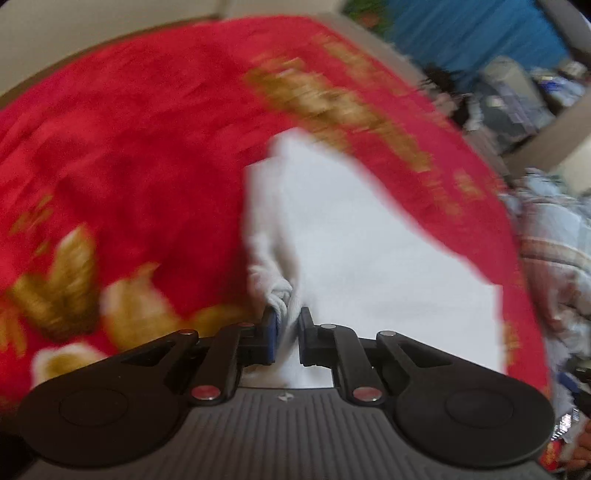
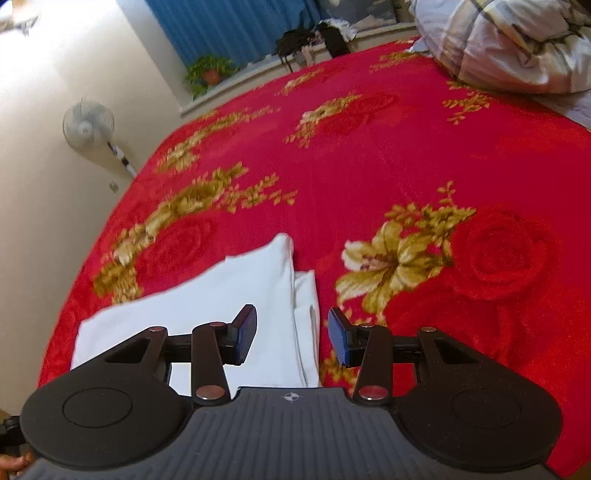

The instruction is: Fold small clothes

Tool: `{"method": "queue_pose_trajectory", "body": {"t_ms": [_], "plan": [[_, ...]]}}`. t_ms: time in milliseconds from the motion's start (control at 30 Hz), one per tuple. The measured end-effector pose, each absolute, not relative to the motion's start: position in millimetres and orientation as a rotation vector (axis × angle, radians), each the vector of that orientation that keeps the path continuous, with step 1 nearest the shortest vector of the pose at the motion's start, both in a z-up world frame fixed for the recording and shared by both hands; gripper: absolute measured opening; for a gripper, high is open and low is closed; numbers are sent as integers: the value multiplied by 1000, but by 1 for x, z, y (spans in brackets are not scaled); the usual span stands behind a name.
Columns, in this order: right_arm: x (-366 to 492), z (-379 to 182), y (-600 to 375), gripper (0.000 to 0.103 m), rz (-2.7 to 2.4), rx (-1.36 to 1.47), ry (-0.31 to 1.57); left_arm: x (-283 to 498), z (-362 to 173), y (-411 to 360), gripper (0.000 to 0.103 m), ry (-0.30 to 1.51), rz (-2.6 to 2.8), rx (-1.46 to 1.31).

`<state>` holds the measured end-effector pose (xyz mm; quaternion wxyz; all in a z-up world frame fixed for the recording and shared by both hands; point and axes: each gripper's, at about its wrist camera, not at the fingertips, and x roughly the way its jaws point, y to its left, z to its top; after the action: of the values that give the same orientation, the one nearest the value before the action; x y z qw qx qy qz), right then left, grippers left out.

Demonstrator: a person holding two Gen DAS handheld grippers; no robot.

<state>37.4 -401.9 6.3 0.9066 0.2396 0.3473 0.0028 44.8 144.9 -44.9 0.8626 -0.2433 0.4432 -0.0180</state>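
A white garment (image 1: 354, 236) lies on a red blanket with gold flowers (image 1: 129, 147). My left gripper (image 1: 287, 325) is shut on a bunched edge of the white cloth, which is pinched between its blue pads; this view is blurred. In the right wrist view the same white garment (image 2: 221, 306) lies partly folded, with a doubled edge running along its right side. My right gripper (image 2: 291, 332) hangs above that edge, open, with nothing between its blue pads (image 2: 340, 336).
The red blanket (image 2: 406, 155) covers the whole bed. A rumpled plaid quilt (image 2: 509, 44) sits at the far right corner. A standing fan (image 2: 88, 127) is by the cream wall on the left, with a blue curtain (image 2: 229, 26) and a potted plant (image 2: 208, 72) at the window.
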Motion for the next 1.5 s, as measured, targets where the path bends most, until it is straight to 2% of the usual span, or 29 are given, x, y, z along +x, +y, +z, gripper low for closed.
{"method": "queue_pose_trajectory", "body": {"t_ms": [133, 233, 400, 500, 567, 733, 833, 933, 1000, 1033, 1133, 1167, 1233, 1300, 1367, 1500], "plan": [[36, 15, -418, 42, -31, 504, 670, 58, 11, 65, 10, 822, -237, -471], [38, 18, -433, 37, -75, 529, 643, 71, 27, -13, 10, 809, -406, -459], [46, 14, -455, 33, -142, 594, 620, 87, -2, -147, 11, 888, -609, -400], [52, 10, -458, 33, -142, 611, 616, 96, -49, -197, 15, 1096, -696, -403], [58, 6, -459, 35, -123, 620, 631, 95, -61, -193, 15, 1129, -681, -416], [77, -18, -443, 36, 4, 647, 757, 79, -50, -118, 16, 965, -570, -404], [87, -36, -428, 38, 45, 628, 857, 74, -56, -93, 16, 935, -505, -329], [91, -50, -408, 39, 34, 528, 935, 78, -85, -93, 15, 1045, -485, -248], [91, -60, -400, 39, 19, 476, 982, 75, -112, -100, 5, 1150, -454, -137], [90, -65, -400, 39, 16, 460, 1003, 70, -110, -103, 5, 1126, -473, -101], [85, -80, -396, 39, -3, 422, 1048, 70, -91, -107, 21, 1103, -546, -49], [83, -80, -397, 40, -5, 418, 1042, 73, -86, -102, 31, 1086, -554, -68], [80, -76, -397, 40, -16, 424, 1008, 87, -70, -92, 39, 1020, -546, -114], [79, -70, -399, 41, -28, 437, 946, 103, -60, -82, 57, 955, -499, -147], [81, -67, -402, 47, -47, 454, 893, 124, -59, -65, 60, 919, -426, -202], [96, -79, -405, 50, -25, 557, 891, 178, -92, -54, 60, 998, -365, -403]]}}
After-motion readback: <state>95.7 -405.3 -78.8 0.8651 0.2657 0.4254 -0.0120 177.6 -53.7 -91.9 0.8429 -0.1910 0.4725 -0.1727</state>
